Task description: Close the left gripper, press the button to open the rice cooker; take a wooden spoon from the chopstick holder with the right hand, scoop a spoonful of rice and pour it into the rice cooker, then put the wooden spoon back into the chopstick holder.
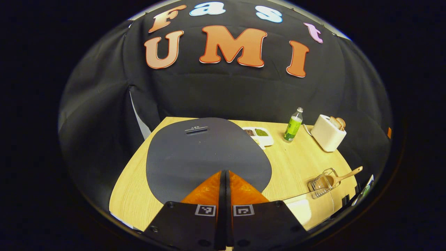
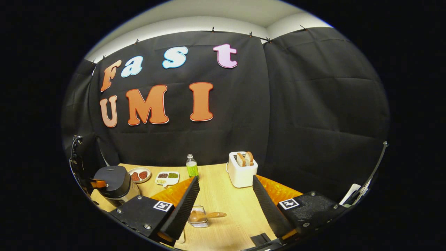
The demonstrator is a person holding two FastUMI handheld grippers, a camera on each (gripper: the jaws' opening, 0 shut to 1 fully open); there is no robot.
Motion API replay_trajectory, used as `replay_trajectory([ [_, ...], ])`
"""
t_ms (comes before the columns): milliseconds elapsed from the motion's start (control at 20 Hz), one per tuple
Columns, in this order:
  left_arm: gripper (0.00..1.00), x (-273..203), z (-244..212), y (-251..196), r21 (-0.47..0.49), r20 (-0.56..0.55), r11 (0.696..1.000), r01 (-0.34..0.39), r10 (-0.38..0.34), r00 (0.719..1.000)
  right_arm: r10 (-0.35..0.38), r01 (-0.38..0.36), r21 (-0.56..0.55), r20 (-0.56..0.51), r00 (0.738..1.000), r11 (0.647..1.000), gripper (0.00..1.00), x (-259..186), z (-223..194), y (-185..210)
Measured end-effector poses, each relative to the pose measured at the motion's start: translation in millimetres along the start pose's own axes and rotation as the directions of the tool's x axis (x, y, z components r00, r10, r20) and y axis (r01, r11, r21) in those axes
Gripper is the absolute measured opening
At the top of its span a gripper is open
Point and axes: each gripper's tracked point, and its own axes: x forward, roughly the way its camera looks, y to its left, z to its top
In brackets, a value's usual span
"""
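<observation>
My left gripper (image 1: 224,172) is shut with nothing between its fingers, and hovers just over the dark grey lid of the rice cooker (image 1: 205,153). The lid is down, and its slot (image 1: 196,131) lies toward the far edge. In the right gripper view the rice cooker (image 2: 115,184) stands at the far left, with the left gripper (image 2: 97,183) at its lid edge. My right gripper (image 2: 225,178) is open and empty above the table. The wire chopstick holder (image 2: 198,218) lies below it, and the wooden spoon (image 2: 209,215) rests in it. The left gripper view shows the holder (image 1: 320,183) and spoon (image 1: 343,176) to the right.
At the back of the wooden table (image 2: 223,195) stand a white toaster (image 2: 242,169) with bread, a green bottle (image 2: 191,166), a divided tray of beans (image 2: 167,177) and a round plate (image 2: 139,174). A pale clear-sided container (image 1: 299,209) sits near the holder.
</observation>
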Motion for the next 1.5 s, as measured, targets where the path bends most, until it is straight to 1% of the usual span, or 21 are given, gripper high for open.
replay_trajectory([
  [50, 0.05, -0.3, 0.4, 0.7, -0.012, 0.008, 1.0, -0.007, 0.007, 1.0, 0.002, -0.002, 0.004, -0.003, 1.0, 1.0, 0.95, 1.3, -1.6, 0.8],
  [100, 0.05, 0.9, -0.4, 1.1, -0.034, 0.026, 0.999, -0.015, 0.016, 1.0, 0.002, -0.002, 0.007, -0.008, 1.0, 1.0, 0.95, 1.5, -4.4, -0.1],
  [300, 0.05, 0.6, -1.9, 1.4, -0.026, 0.004, 0.999, -0.019, 0.019, 1.0, 0.009, -0.009, 0.013, -0.021, 1.0, 1.0, 0.95, 1.0, -8.9, -1.6],
  [350, 0.02, 0.3, 6.5, 1.8, -0.022, 0.021, 1.0, -0.018, 0.018, 1.0, 0.012, -0.012, 0.018, -0.017, 1.0, 1.0, 0.95, 0.8, -7.4, -1.3],
  [400, 0.01, -2.0, 8.2, 2.3, -0.031, 0.021, 0.999, -0.015, 0.016, 1.0, 0.017, -0.017, 0.021, -0.013, 1.0, 1.0, 0.95, 0.9, -7.1, -2.1],
  [450, 0.04, -5.1, 9.4, 1.9, -0.048, 0.006, 0.999, -0.015, 0.016, 1.0, 0.018, -0.018, 0.026, -0.008, 1.0, 1.0, 0.95, 1.0, -5.9, -2.8],
  [550, 0.05, -23.4, 36.5, 2.1, -0.082, 0.071, 0.996, -0.018, 0.024, 0.997, 0.025, -0.025, 0.04, 0.002, 1.0, 0.999, 0.95, 0.8, -4.3, -4.3],
  [600, 0.04, -33.9, 56.6, 2.9, -0.093, 0.125, 0.996, -0.016, 0.027, 0.992, 0.029, -0.029, 0.049, 0.005, 1.0, 0.998, 0.95, 0.4, -5.0, -5.5],
  [650, 0.05, -46.9, 77.1, 4.2, -0.098, 0.172, 0.995, -0.022, 0.038, 0.984, 0.032, -0.033, 0.058, 0.01, 0.999, 0.998, 1.0, 1.1, -6.4, -6.3],
  [750, 0.04, -75.1, 114.6, 9.9, -0.098, 0.268, 0.995, -0.031, 0.056, 0.962, 0.036, -0.037, 0.07, 0.012, 0.999, 0.997, 1.0, 2.8, -11.5, -6.7],
  [850, 0.04, -102.3, 134.6, 6.5, -0.114, 0.321, 0.993, -0.012, 0.048, 0.946, 0.048, -0.049, 0.085, 0.016, 0.999, 0.995, 1.0, 5.2, -18.5, -6.4],
  [900, 0.04, -112.2, 139.2, 8.6, -0.118, 0.343, 0.993, -0.01, 0.051, 0.938, 0.056, -0.057, 0.097, 0.016, 0.998, 0.994, 0.95, 7.0, -23.6, -6.3],
  [1000, 0.04, -132.2, 150.9, 14.7, -0.117, 0.386, 0.993, -0.033, 0.076, 0.919, 0.076, -0.077, 0.136, 0.015, 0.997, 0.988, 0.95, 12.9, -34.7, -3.3],
  [1200, 0.04, -164.8, 161.9, 31.5, -0.099, 0.443, 0.989, -0.114, 0.146, 0.885, 0.111, -0.114, 0.243, 0.028, 0.993, 0.963, 0.94, 26.6, -58.8, 4.1],
  [1250, 0.04, -175.0, 165.2, 33.9, -0.098, 0.46, 0.987, -0.127, 0.158, 0.874, 0.117, -0.117, 0.264, 0.018, 0.993, 0.957, 0.94, 31.4, -69.7, 4.7],
  [1300, 0.02, -183.6, 166.9, 37.4, -0.102, 0.472, 0.985, -0.141, 0.172, 0.865, 0.122, -0.118, 0.281, 0.005, 0.993, 0.952, 0.94, 36.9, -80.4, 6.4],
  [1400, 0.02, -196.0, 168.2, 46.1, -0.093, 0.488, 0.98, -0.177, 0.2, 0.85, 0.134, -0.118, 0.309, -0.031, 0.99, 0.944, 0.95, 46.0, -101.5, 9.0],
  [1450, 0.05, -201.6, 168.0, 48.5, -0.096, 0.49, 0.978, -0.183, 0.207, 0.847, 0.138, -0.117, 0.309, -0.049, 0.989, 0.944, 0.95, 48.6, -111.8, 9.9],
  [1500, 0.05, -206.1, 164.4, 49.3, -0.11, 0.492, 0.978, -0.175, 0.207, 0.846, 0.135, -0.109, 0.309, -0.065, 0.989, 0.945, 0.95, 53.7, -121.9, 10.5],
])
